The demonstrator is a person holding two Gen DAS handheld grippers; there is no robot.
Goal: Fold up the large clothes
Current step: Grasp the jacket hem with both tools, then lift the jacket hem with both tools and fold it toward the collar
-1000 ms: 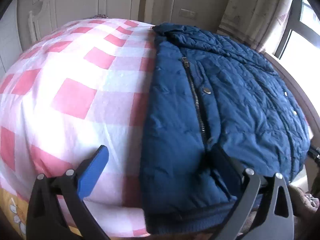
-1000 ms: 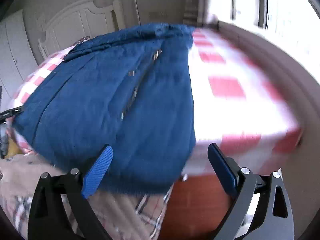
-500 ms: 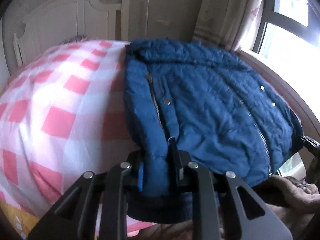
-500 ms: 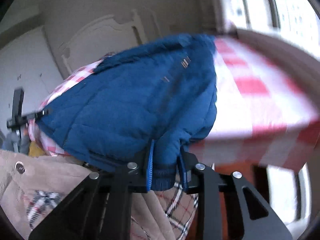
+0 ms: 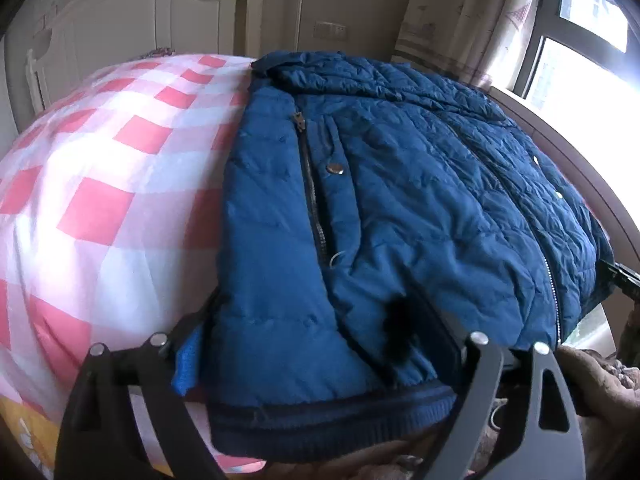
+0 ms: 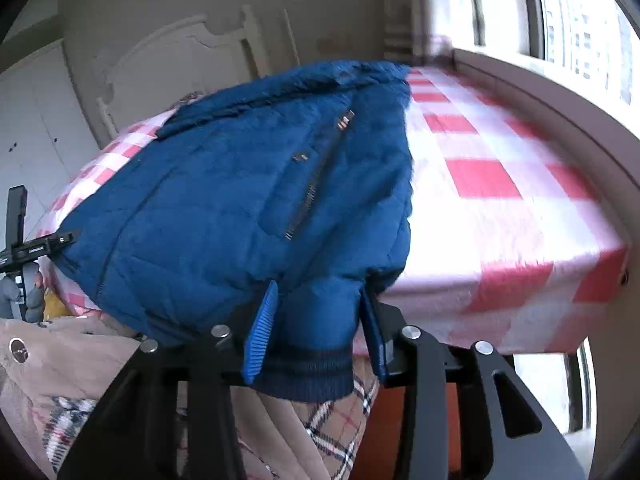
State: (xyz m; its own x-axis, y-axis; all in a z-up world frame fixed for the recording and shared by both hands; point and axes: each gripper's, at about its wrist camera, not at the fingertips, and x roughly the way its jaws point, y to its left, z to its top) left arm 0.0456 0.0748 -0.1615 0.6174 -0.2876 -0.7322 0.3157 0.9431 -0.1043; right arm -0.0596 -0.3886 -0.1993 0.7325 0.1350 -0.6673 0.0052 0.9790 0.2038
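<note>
A dark blue quilted jacket (image 5: 400, 200) lies front up on the bed, collar at the far end, ribbed hem hanging over the near edge. In the left wrist view my left gripper (image 5: 320, 356) straddles the hem's left corner with its fingers spread wide; the fabric lies slack between them. In the right wrist view the jacket (image 6: 240, 200) fills the centre and my right gripper (image 6: 316, 336) straddles the hem's right corner, its blue pads (image 6: 260, 332) partly apart beside the fabric.
The bed has a pink and white checked sheet (image 5: 100, 184) and a white headboard (image 5: 132, 12). A window sill (image 6: 540, 92) runs along the right side. A beige coat with plaid lining (image 6: 80, 380) lies below the bed's near edge.
Both grippers clamped shut on the jacket's hem corners half a second ago. Now both sets of jaws have spread apart again, the left widely, and the hem sits loose between them.
</note>
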